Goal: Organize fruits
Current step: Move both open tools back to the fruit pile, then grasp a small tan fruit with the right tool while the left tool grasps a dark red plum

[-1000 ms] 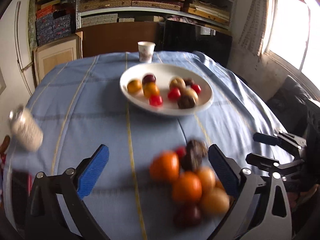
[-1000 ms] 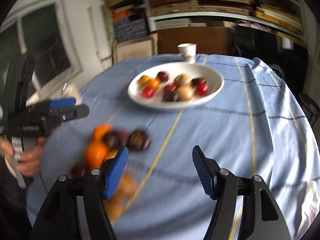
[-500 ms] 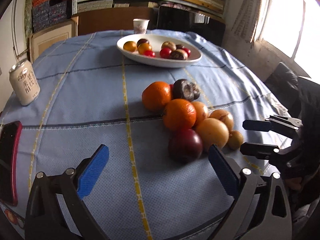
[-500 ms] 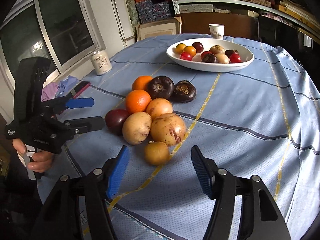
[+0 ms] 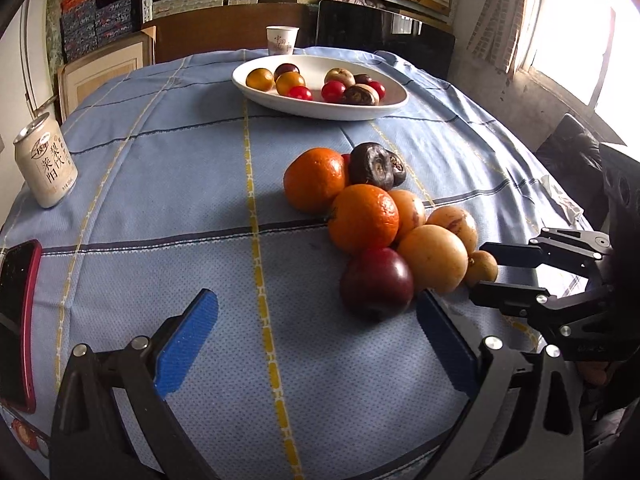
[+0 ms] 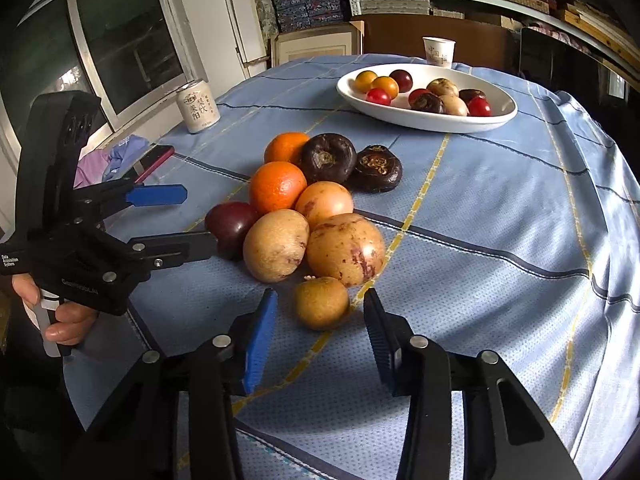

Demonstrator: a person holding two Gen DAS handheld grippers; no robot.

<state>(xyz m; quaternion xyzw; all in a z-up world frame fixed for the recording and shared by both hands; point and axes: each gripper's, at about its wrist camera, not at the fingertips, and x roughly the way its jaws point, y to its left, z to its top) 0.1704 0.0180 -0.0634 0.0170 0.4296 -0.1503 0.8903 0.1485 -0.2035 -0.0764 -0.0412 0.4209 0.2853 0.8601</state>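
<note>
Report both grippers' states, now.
Left gripper: open, empty.
Right gripper: open, holding nothing; small round tan fruit sits between its fingers.

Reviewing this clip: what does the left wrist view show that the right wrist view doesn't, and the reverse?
Only the left wrist view shows the bright window on its right side. Only the right wrist view shows the hand holding the left tongs and the lilac cloth. Both share the fruit pile, white dish, drink can, paper cup and red phone.

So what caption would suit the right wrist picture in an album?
Open right gripper lined up on a small brown fruit at the near edge of a fruit pile, white bowl waiting beyond.
</note>
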